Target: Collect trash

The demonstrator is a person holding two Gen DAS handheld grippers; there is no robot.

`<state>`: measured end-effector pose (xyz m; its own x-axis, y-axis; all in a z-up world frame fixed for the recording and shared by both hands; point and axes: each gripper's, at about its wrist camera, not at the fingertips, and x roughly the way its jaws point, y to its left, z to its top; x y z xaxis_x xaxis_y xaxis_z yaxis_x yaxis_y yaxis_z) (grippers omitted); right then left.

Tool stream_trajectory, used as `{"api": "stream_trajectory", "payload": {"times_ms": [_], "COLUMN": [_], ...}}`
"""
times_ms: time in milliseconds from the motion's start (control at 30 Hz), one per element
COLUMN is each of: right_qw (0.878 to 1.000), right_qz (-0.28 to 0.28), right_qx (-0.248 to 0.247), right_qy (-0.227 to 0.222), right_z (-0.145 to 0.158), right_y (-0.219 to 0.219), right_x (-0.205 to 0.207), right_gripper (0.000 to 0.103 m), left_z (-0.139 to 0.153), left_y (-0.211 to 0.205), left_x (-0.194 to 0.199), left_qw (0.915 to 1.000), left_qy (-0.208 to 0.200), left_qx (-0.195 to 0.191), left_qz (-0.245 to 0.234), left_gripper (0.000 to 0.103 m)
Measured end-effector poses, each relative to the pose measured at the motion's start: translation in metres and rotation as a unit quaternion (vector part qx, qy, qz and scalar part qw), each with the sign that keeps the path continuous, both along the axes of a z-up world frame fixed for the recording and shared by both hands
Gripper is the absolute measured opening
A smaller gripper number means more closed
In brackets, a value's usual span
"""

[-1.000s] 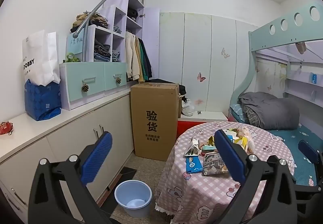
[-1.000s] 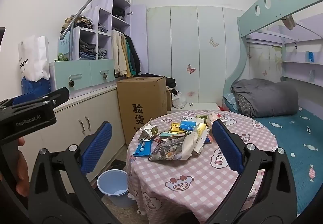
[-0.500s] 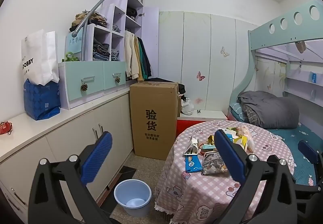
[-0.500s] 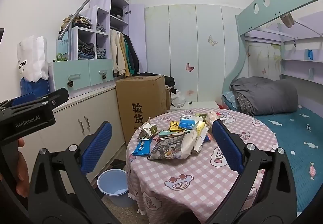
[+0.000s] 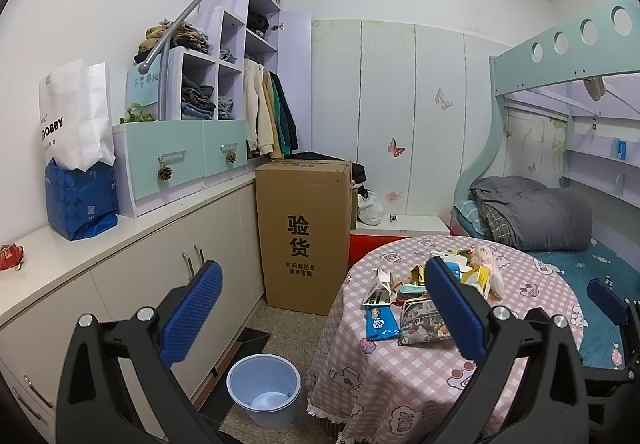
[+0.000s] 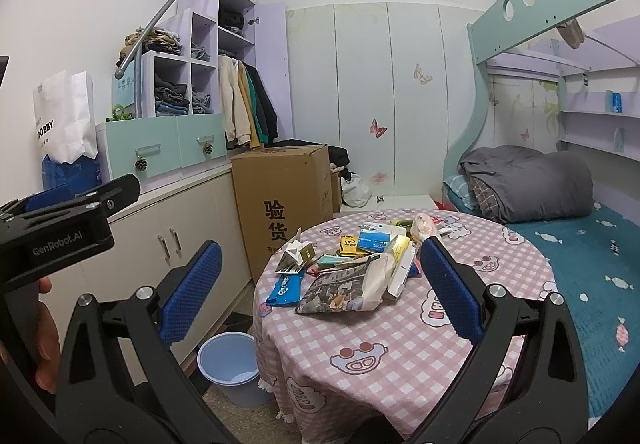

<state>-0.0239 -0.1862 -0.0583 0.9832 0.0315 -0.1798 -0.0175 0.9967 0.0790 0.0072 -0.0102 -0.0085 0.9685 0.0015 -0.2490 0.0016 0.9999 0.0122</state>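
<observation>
Both grippers hang with their blue-padded fingers spread wide and nothing between them: the left gripper [image 5: 320, 318] and the right gripper [image 6: 318, 286]. "GenRobot.AI" reads on the left gripper's body in the right wrist view. A blue bin [image 6: 231, 372] stands on the floor beside the round counter [image 6: 400, 344], where the trash [image 6: 352, 268] lies heaped. Beyond stands a cardboard box [image 5: 306, 232] printed "验货". A white bag [image 5: 76, 116] reads "DOBBY".

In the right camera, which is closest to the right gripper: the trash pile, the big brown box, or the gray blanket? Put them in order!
1. Trash pile, on the table between the right gripper fingers.
2. Brown box, on the floor, behind-left.
3. Gray blanket, on the bed, far right.
</observation>
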Motion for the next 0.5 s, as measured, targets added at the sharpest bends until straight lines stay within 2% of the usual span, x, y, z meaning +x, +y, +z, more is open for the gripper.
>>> {"api": "stream_trajectory", "payload": {"times_ms": [367,500], "right_qw": [1.000,1.000], "right_qz": [-0.001,-0.001], "right_qx": [0.004,0.009], "right_qy": [0.002,0.006], "right_z": [0.005,0.015], "right_y": [-0.002,-0.007], "right_x": [0.004,0.008], "right_gripper": [0.097,0.097], "left_z": [0.014,0.022], "left_y": [-0.005,-0.004], "left_x": [0.011,0.018], "left_qw": [0.9999,0.9999], "left_qy": [0.004,0.010], "left_qx": [0.009,0.004], "left_qz": [-0.002,-0.006], "left_gripper": [0.099,0.099]}}
